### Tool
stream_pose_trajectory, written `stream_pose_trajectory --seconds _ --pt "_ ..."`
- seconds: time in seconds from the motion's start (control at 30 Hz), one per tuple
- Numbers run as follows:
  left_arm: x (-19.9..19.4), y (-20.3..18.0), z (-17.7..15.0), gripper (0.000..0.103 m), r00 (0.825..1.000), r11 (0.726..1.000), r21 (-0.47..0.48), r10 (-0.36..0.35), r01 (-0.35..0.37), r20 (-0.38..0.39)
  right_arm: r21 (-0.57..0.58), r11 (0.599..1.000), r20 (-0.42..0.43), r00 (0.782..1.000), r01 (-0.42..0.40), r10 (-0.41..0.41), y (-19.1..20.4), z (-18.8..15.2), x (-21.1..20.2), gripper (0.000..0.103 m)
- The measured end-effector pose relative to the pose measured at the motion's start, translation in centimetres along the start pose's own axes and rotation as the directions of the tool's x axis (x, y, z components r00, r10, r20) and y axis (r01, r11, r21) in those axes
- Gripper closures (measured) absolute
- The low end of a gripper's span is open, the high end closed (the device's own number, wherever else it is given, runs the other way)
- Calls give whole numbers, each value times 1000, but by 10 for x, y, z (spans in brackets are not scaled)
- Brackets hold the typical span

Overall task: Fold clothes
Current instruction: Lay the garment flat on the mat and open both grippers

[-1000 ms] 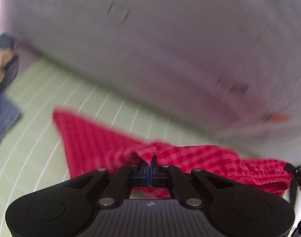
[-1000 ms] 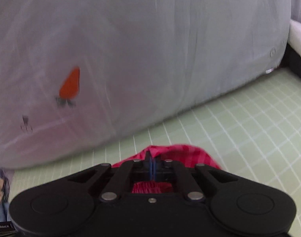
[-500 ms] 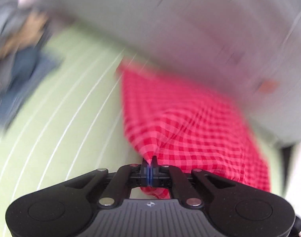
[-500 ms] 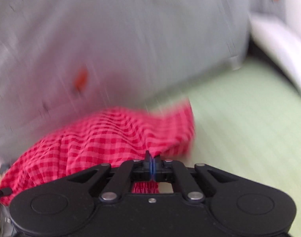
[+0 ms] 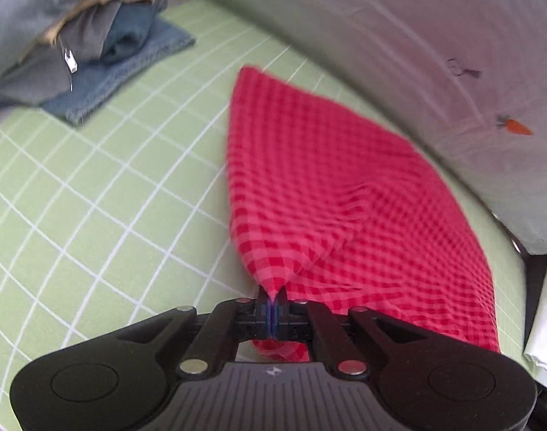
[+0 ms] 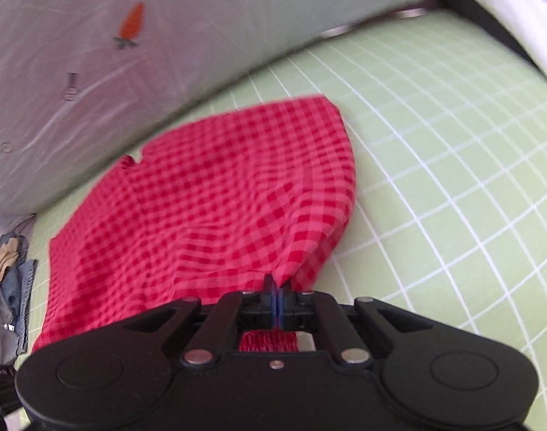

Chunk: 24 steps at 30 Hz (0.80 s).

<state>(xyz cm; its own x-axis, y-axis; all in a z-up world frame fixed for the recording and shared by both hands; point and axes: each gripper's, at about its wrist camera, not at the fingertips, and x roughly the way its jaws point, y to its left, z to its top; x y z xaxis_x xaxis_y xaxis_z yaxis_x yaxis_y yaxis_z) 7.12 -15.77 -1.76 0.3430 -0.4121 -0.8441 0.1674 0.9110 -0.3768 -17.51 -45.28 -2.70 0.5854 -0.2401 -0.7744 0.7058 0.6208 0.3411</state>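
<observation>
Black grippers (image 5: 272,292), silver screws, blue pads.

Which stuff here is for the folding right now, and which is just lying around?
For the folding:
- red checked garment, spread on the green grid sheet
- left claw, shut on it
- right claw, shut on it

Just lying around:
- pile of folded clothes
- grey pillow with a carrot print
</observation>
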Motion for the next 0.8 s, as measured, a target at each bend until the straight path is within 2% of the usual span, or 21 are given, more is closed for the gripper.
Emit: stream_pose_trajectory --seconds 0.13,0.23,0.33,0.53,0.63,0.73,0.8 --pt "-10 7 -24 102 998 998 28 59 -58 -18 24 999 -5 999 -42 42 -9 -4 -21 101" --pt "-8 24 -43 102 995 997 -15 80 -82 -63 89 996 -76 997 -14 21 -27 -22 -20 101" --pt "-16 33 -60 102 991 993 -15 115 -116 -75 124 992 -128 991 -13 29 -40 -38 -19 101" --pt "-23 44 -82 102 971 976 15 217 -217 -98 73 997 -239 970 -28 45 -39 -57 -13 101" --pt "-19 57 -84 101 966 974 -23 221 -226 -134 67 997 -284 957 -35 52 -39 -59 -1 101" --pt "-18 58 -86 100 965 974 -32 219 -226 -146 50 998 -286 957 -43 56 -41 -50 5 100" --pt "-17 56 -85 96 964 973 -26 224 -230 -140 32 999 -277 960 -36 43 -42 -39 11 95"
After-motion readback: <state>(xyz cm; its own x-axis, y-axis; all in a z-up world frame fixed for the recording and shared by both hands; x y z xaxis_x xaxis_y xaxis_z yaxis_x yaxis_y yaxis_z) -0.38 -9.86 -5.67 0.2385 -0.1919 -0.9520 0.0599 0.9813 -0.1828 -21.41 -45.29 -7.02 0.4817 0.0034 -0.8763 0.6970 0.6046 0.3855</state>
